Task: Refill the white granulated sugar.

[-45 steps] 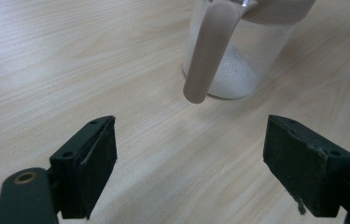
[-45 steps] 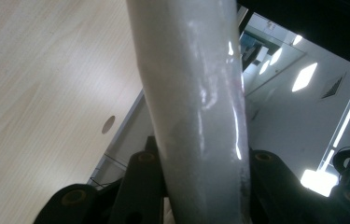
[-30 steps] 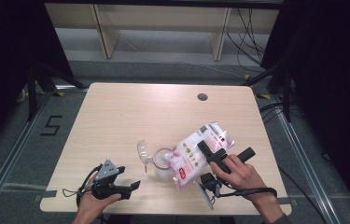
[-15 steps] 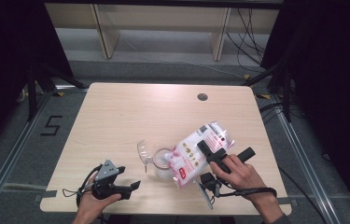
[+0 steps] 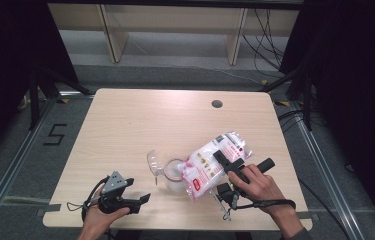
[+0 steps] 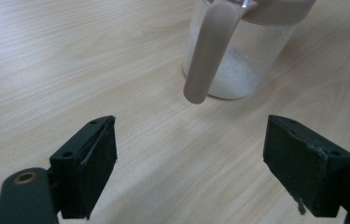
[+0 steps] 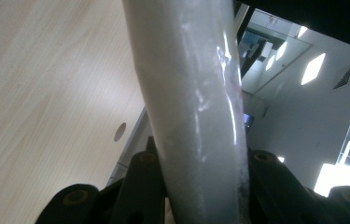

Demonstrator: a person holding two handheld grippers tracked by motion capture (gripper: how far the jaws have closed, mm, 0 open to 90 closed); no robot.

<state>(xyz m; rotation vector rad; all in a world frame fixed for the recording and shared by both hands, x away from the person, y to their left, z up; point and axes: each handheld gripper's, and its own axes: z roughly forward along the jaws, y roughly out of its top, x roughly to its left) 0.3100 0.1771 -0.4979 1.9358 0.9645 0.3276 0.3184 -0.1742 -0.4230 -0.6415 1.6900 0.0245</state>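
Pouring under way, judged well along but not finished. Largest first: pale wooden desk [image 5: 125,130], bare ahead of both sets of fingers apart from a small round hole near the far edge.

Next, a white bag [image 5: 210,165] with pink print, clamped between the right gripper [image 5: 232,167] fingers and tipped down toward the container just to their left. In the right gripper view, the bag [image 7: 196,107] pinched tight between both pads, its plastic skin creased and glossy. How much is left inside: cannot tell.

Then a clear jar [image 5: 175,176] with a beige rim, lid flipped open to its far side. Seen from the left gripper view, the jar [image 6: 238,65] stands upright ahead of the fingers, with white granules at the bottom, looking partly filled, and a beige handle [image 6: 210,56] hanging down its near face.

Left gripper [image 5: 137,200] resting low on the desk, fingers [image 6: 88,163] wide apart, nothing between them, the jar near but not touched.

Left to do, by the look of it: finish emptying, set the bag down, close the lid.
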